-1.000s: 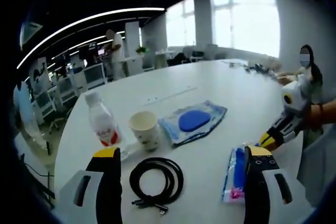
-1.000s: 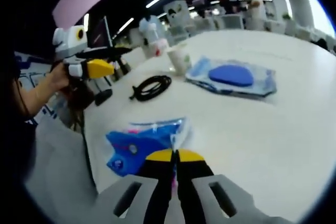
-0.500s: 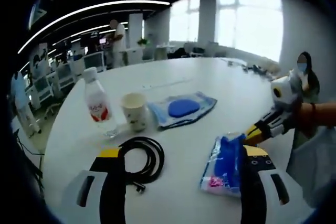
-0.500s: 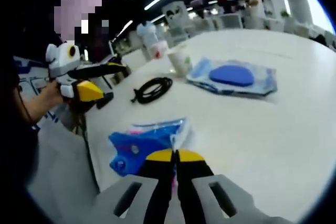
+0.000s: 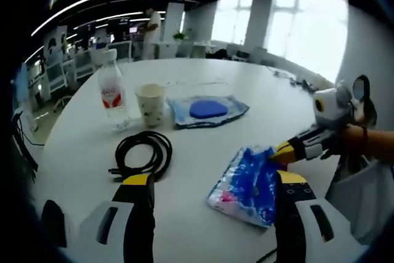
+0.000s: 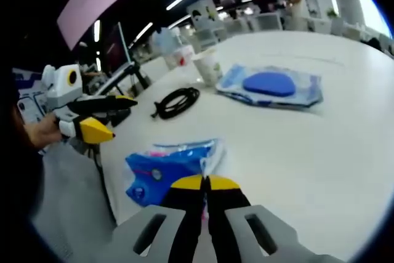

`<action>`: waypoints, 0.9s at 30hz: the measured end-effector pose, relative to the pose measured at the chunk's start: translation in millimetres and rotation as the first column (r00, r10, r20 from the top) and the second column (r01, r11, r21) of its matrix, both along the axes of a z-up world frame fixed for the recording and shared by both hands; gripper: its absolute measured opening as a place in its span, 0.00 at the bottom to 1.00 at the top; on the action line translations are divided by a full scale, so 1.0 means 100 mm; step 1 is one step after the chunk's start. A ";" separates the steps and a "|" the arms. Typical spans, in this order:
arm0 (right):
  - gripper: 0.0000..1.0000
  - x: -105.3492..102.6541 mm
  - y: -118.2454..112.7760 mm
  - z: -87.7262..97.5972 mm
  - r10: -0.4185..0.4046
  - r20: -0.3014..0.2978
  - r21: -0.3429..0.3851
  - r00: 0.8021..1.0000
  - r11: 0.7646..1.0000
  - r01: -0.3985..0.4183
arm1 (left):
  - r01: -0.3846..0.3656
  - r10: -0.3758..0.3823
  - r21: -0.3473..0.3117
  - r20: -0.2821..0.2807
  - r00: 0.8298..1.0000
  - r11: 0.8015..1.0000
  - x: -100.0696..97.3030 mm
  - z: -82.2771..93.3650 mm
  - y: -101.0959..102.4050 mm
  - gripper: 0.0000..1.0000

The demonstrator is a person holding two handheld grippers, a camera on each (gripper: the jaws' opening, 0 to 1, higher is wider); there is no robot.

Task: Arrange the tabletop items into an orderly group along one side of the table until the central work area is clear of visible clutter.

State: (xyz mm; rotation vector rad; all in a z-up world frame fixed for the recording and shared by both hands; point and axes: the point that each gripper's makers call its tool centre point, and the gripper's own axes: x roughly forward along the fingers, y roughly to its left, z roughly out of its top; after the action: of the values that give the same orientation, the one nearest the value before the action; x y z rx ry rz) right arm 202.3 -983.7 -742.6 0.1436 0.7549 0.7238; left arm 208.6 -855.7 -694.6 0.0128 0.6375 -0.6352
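A blue snack packet point(image 6: 165, 168) lies near the table's edge, and my right gripper point(image 6: 206, 183) is shut on its clear corner. In the left gripper view that packet point(image 5: 246, 182) sits between my jaws, with the right gripper point(image 5: 284, 151) pinching its far corner. My left gripper point(image 5: 214, 180) is open and hovers short of the packet; it also appears off the table's edge as the left gripper point(image 6: 101, 118). A coiled black cable point(image 5: 143, 152), a paper cup point(image 5: 151, 104), a water bottle point(image 5: 111, 92) and a blue pouch point(image 5: 206, 110) lie further in.
The white table point(image 6: 320, 152) stretches bare to the right of the packet. The cable point(image 6: 177, 101), cup point(image 6: 209, 68), bottle point(image 6: 172, 44) and pouch point(image 6: 271, 84) form a loose row across it. Desks, chairs and a standing person fill the background.
My left gripper has drawn back and lower off the table's edge, so its view takes in more of the table. The right gripper and the packet have stayed put.
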 end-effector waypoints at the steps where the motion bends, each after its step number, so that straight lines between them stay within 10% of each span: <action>1: 0.00 0.00 0.00 0.00 -0.003 -0.002 0.002 1.000 1.000 0.003 | 0.006 -0.005 0.008 -0.015 1.000 1.000 -0.04 -0.03 -0.02 0.73; 27: 0.00 -0.04 0.00 0.00 -0.008 -0.010 -0.003 1.000 1.000 0.008 | -0.013 0.022 0.048 -0.189 0.982 0.999 -0.46 -0.42 -0.16 0.25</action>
State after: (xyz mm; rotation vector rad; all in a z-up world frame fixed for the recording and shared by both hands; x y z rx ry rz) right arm 198.2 -983.4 -743.1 0.1476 0.7646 0.7145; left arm 162.4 -871.6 -736.3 -0.0103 0.8361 -0.6087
